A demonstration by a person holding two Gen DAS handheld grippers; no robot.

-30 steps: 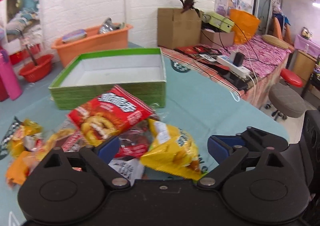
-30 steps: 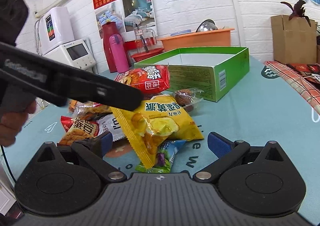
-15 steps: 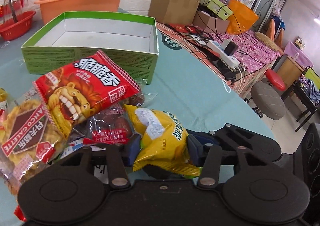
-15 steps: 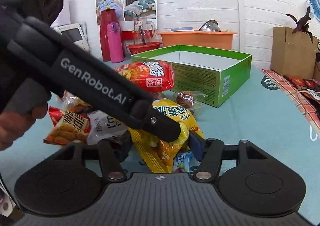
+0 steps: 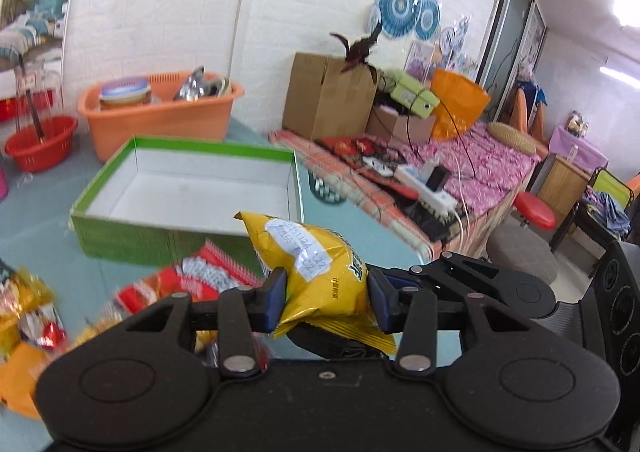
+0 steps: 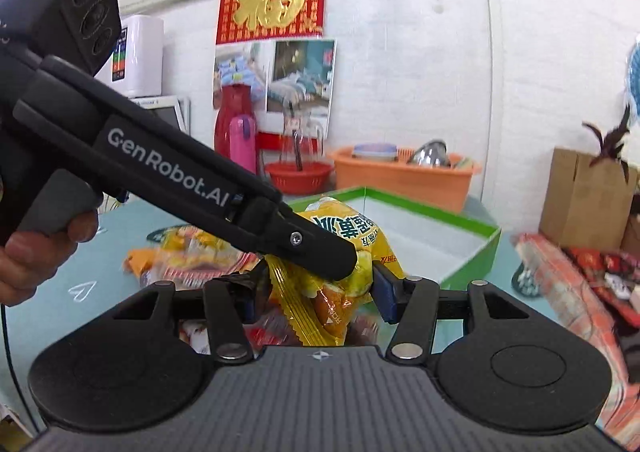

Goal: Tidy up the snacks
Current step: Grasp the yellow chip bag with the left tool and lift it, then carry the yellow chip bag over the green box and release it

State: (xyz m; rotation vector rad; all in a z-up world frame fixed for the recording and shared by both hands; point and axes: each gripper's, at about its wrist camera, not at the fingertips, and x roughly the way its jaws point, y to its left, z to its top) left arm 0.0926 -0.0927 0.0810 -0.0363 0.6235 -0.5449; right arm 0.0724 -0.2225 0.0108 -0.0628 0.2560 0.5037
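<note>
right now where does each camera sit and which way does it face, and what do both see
Left wrist view: sits on the left gripper, looking along its fingers over the yellow snack bag it clamps toward the green box and the cluttered side table beyond; the right gripper's body shows at the right edge.
Right wrist view: sits on the right gripper, facing the poster wall; the left gripper and a hand cross it.
Shared: the same bag, green box, orange basin.
</note>
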